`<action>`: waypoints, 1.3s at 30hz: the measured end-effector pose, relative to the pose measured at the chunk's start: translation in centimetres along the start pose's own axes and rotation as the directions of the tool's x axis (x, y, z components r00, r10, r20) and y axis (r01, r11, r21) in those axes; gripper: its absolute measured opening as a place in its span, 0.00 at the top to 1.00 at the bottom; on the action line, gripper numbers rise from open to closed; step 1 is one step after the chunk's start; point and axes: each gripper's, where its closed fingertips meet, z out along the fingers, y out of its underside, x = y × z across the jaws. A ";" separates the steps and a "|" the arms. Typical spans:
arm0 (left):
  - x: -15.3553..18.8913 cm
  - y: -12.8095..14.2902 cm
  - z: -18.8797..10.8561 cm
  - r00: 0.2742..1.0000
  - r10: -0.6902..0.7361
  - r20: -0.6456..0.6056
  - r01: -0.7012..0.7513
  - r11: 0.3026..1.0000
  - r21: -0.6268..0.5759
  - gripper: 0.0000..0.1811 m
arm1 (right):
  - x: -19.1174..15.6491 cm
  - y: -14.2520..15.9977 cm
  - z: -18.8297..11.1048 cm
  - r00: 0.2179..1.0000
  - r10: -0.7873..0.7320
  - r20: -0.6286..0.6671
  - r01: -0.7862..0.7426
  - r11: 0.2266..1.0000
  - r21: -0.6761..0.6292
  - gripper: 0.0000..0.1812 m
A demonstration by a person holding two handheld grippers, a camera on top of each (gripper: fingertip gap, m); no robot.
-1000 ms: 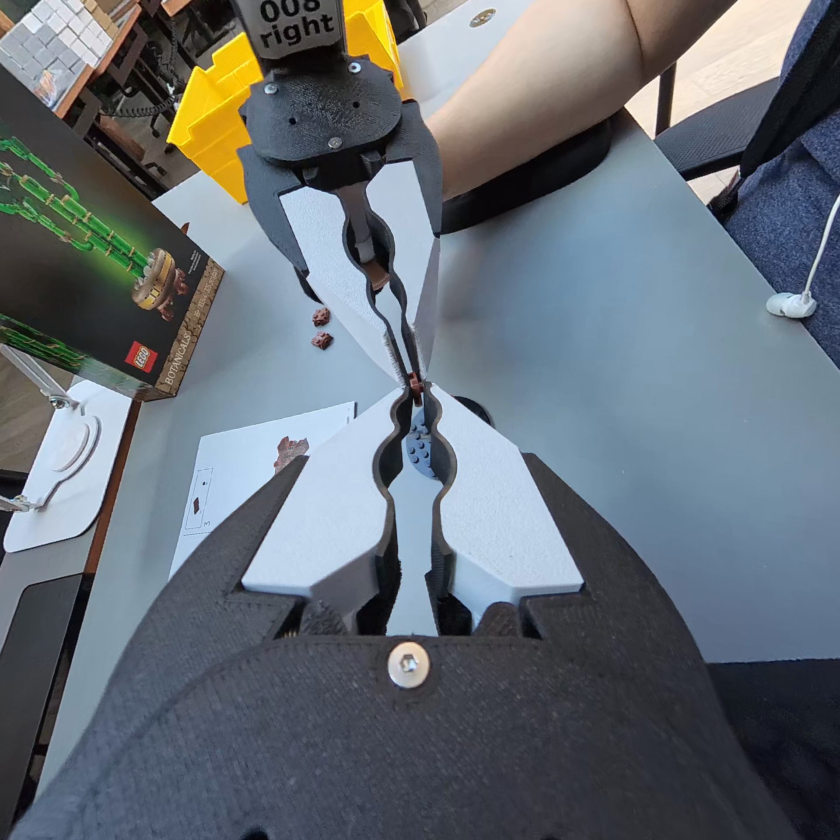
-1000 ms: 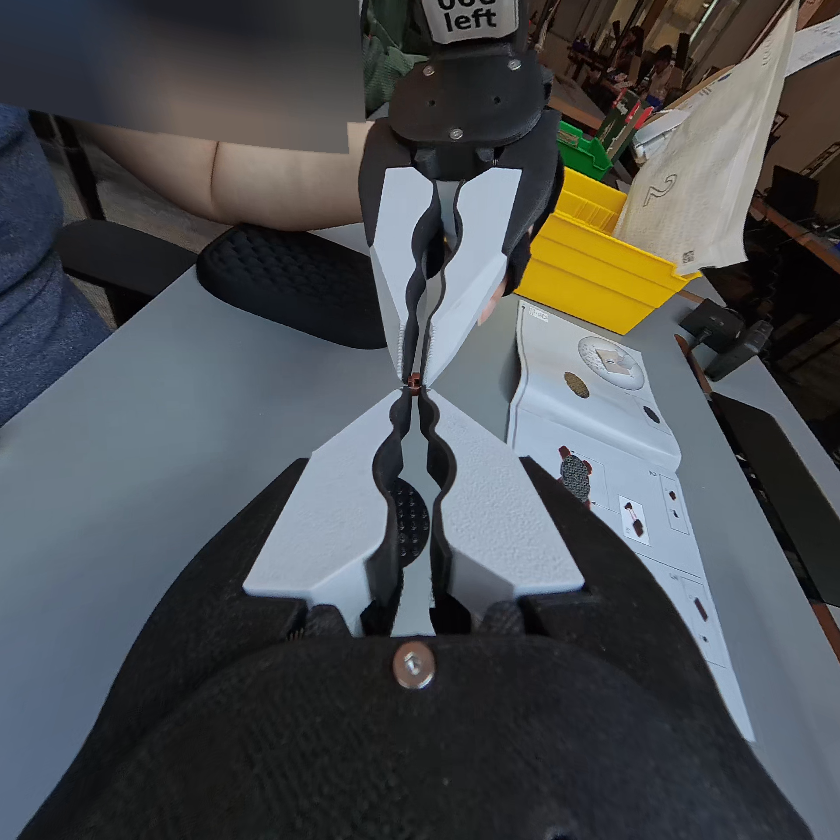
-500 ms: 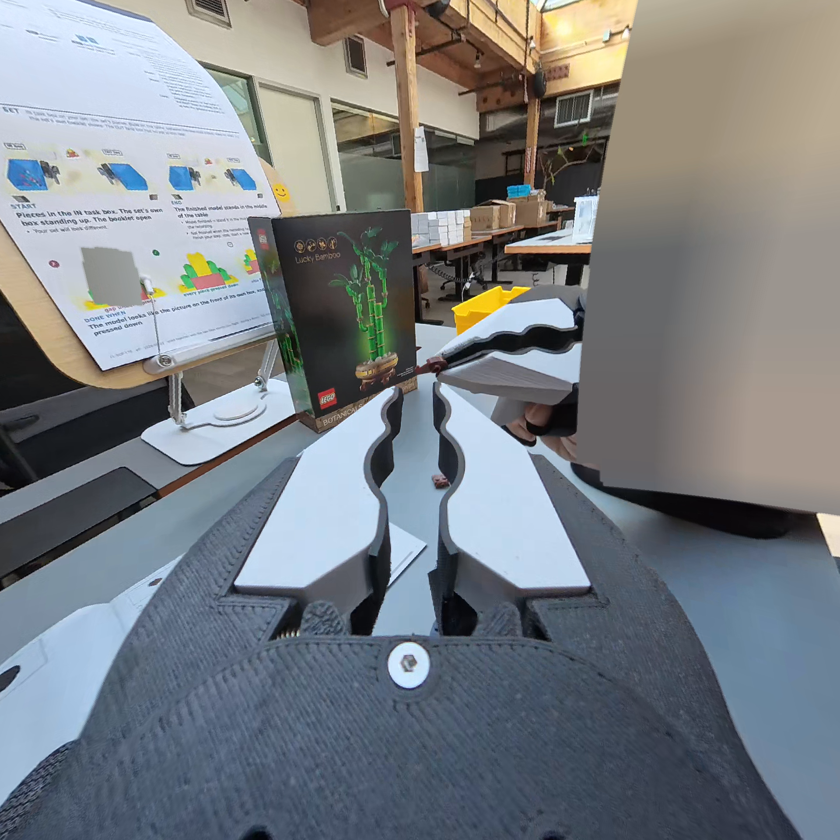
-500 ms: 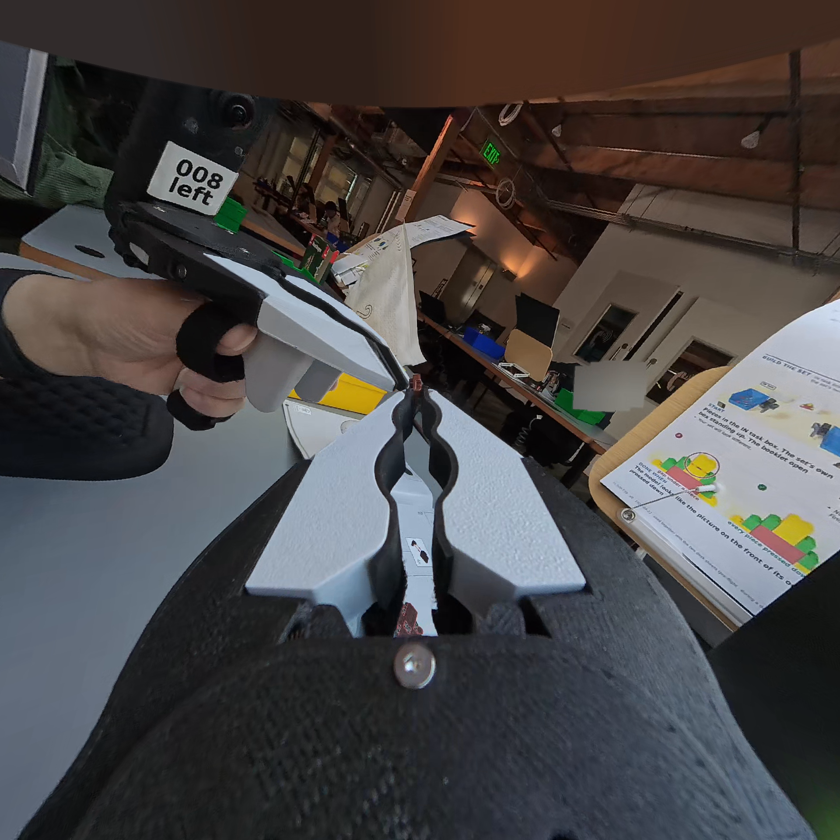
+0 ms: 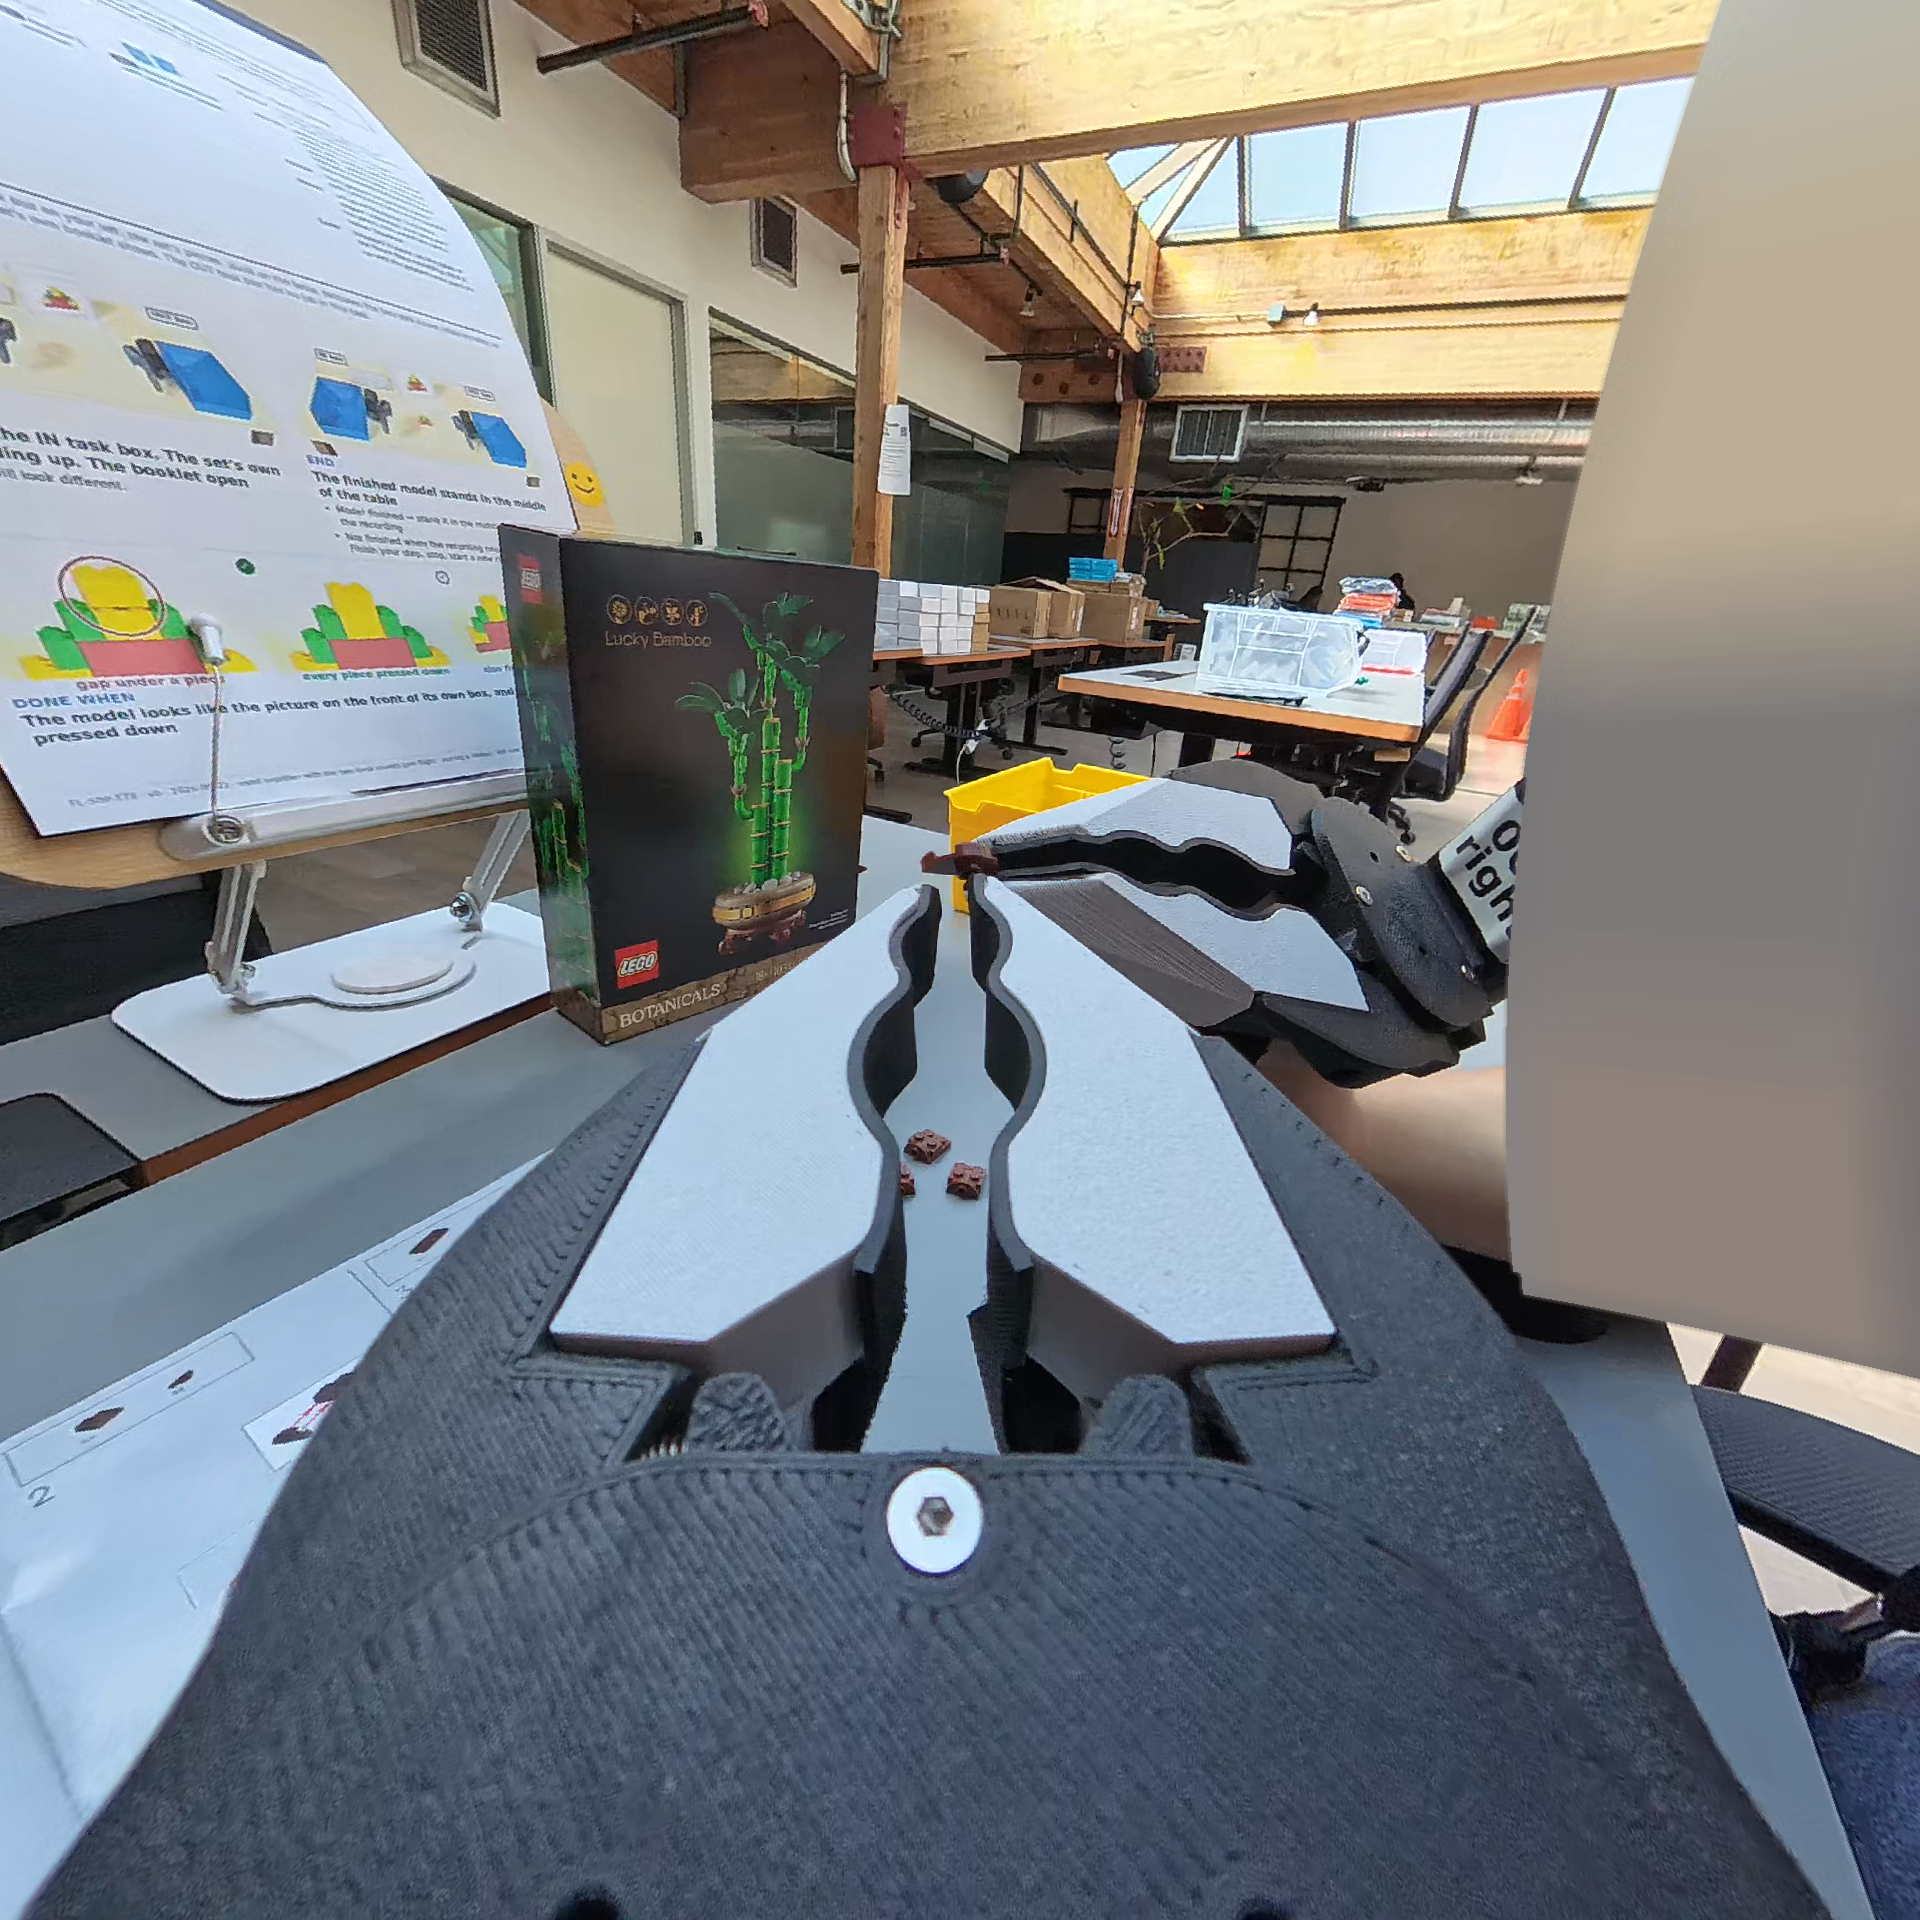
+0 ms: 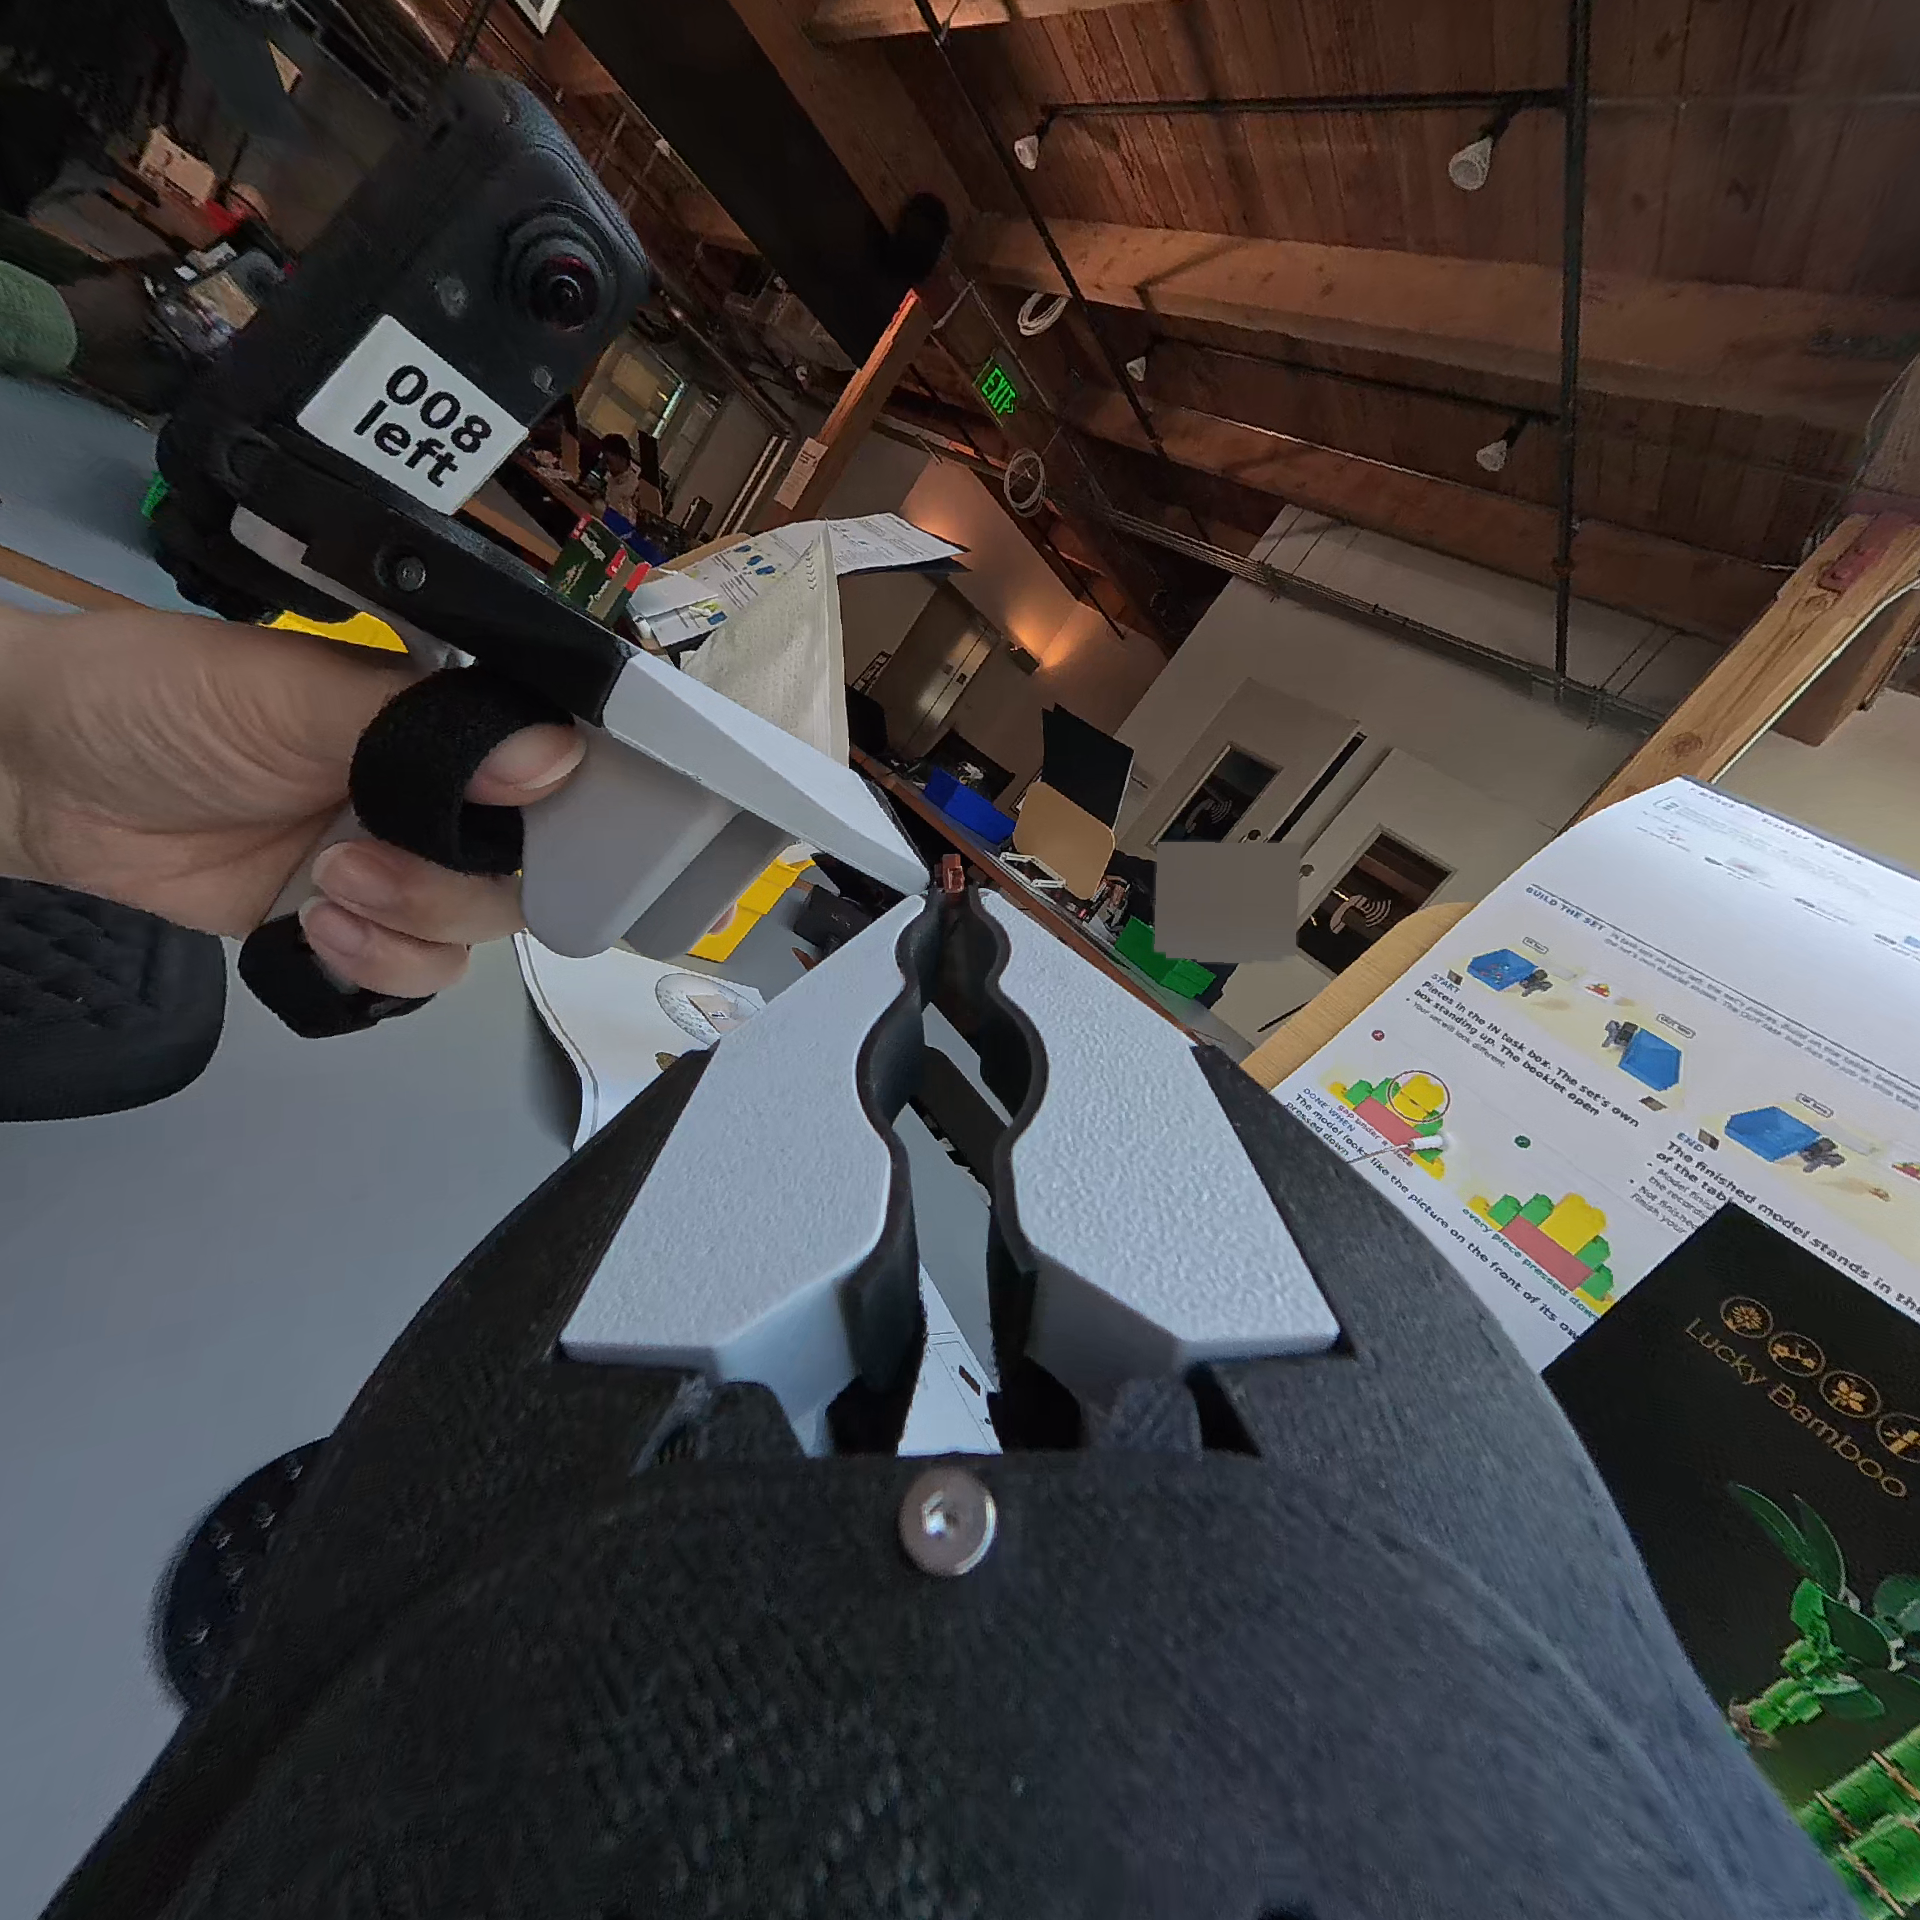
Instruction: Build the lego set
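Above the grey surface (image 5: 312, 1195), mid-frame, my right gripper (image 6: 951, 896) pinches a small brown piece (image 6: 950, 871); my left gripper (image 5: 954, 902) stands narrowly parted, empty.

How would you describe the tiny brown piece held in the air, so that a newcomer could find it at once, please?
Start at the tall black set box with green bamboo standing on the grey table. Just right of it, the right claw reaches in sideways, pinching a tiny reddish-brown lego piece at its tips. Unlike the loose brown pieces lying on the table, it is held aloft.

Open-plan workshop — exposed timber beams (image 5: 1226, 114), rows of worktables (image 5: 1236, 698), stacked cartons (image 5: 1049, 608).
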 end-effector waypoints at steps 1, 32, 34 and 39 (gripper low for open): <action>0.0 0.0 0.0 1.000 0.001 -0.002 -0.001 1.000 0.006 0.99 | 0.0 0.1 0.1 1.000 0.007 -0.002 -0.007 1.000 -0.005 1.00; 0.3 0.1 -0.7 0.999 0.043 -0.023 -0.043 0.999 0.016 0.98 | -1.1 0.2 0.2 0.990 -0.141 0.004 0.141 0.989 -0.035 1.00; 0.3 0.2 -0.8 0.999 0.002 -0.047 -0.001 1.000 0.012 0.99 | -1.2 0.3 0.2 0.987 -0.157 0.008 0.158 0.987 -0.036 1.00; 0.3 0.3 -1.1 0.980 -0.149 -0.129 0.152 0.988 0.013 1.00 | -1.6 0.4 0.3 0.982 -0.184 0.033 0.185 0.982 -0.025 0.99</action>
